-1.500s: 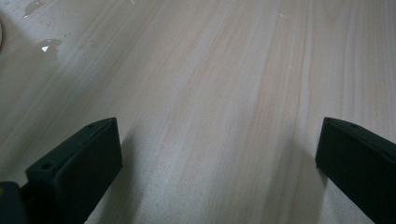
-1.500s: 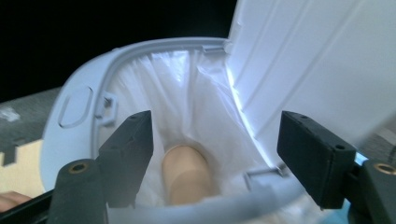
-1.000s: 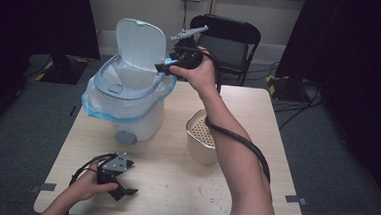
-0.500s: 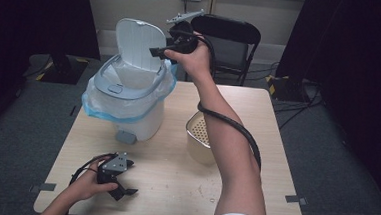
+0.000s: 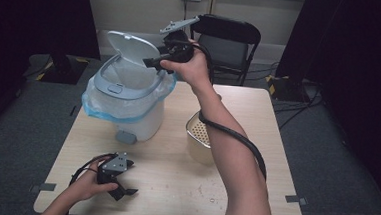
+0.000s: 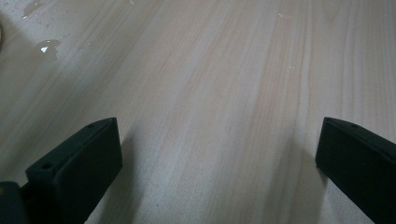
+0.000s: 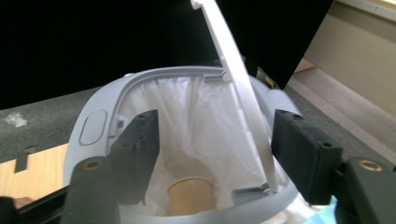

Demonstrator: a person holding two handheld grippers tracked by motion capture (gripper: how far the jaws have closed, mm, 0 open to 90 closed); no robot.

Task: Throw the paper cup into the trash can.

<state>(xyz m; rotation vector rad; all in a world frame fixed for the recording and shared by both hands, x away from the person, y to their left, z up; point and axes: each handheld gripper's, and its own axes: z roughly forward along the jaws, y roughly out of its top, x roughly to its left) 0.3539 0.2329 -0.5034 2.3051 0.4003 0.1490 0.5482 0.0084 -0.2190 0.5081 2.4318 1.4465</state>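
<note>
A white bin (image 5: pixel 133 116) with a grey rim and a clear liner stands on the table's back left, its lid (image 5: pixel 132 46) tipped up. My right gripper (image 5: pixel 152 61) hovers open above the bin's mouth, beside the lid. In the right gripper view its gripper (image 7: pixel 217 140) frames the upright lid (image 7: pixel 233 74), with nothing held. A brown paper cup (image 7: pixel 190 196) lies deep in the liner. My left gripper (image 5: pixel 126 181) rests open on the table near the front left. The left gripper view has the left gripper (image 6: pixel 217 149) spread wide over bare wood.
A beige perforated basket (image 5: pixel 199 135) sits on the table (image 5: pixel 275 158) right of the bin, under my right forearm. Small wet spots (image 6: pixel 46 45) mark the wood near the left gripper. A black folding chair (image 5: pixel 230 37) stands behind the table.
My right gripper rose from the bin's rim, then shifted left toward the lid and dropped slightly. The left gripper has not moved.
</note>
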